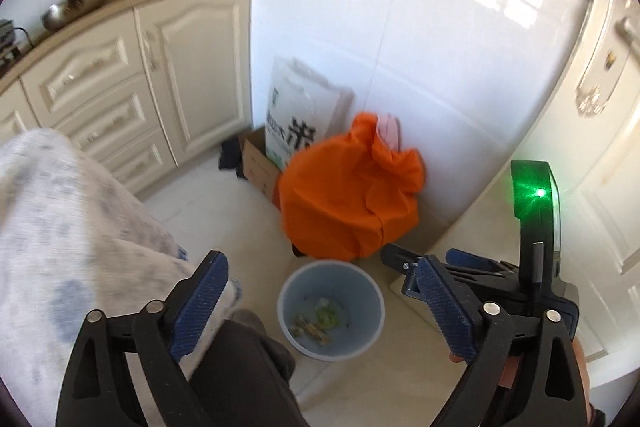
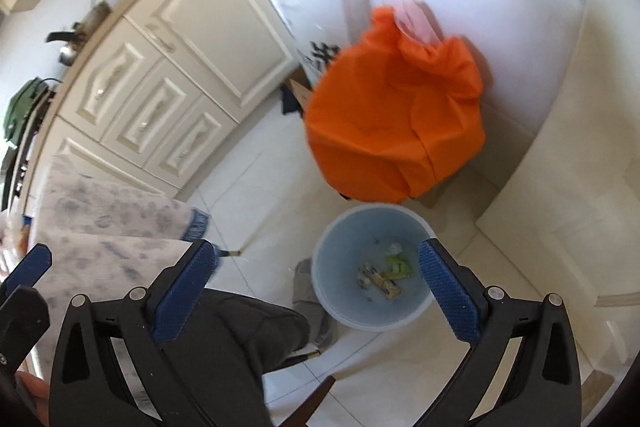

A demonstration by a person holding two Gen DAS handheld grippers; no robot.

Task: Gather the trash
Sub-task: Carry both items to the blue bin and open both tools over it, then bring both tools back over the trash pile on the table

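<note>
Trash (image 2: 384, 273) is sitting at the bottom of the pale blue bin (image 2: 332, 307), right below both grippers: a couple of wrappers, something green, a white crumpled bit. Right gripper (image 2: 316, 291) has its blue pads spread as wide as they go with nothing between them, and the bin's mouth shows straight through the gap, so I'd guess it's parked over the opening on purpose so stuff falls in clean. Left gripper (image 1: 320, 303) is the same deal, jaws wide apart and empty, bin just ahead of its tips. Beyond the bin there's a big orange bag (image 2: 396, 115) slumped against the white wall, with a cardboard box (image 1: 258, 163) and a printed sack (image 1: 294, 115) tucked behind it into the corner, probably to keep the floor clear. Off to the left of both grippers runs the cream cabinet (image 2: 180, 67). Down low near the left pads, the person's patterned sleeve (image 1: 72, 227) and dark trousers (image 2: 244, 339).
</note>
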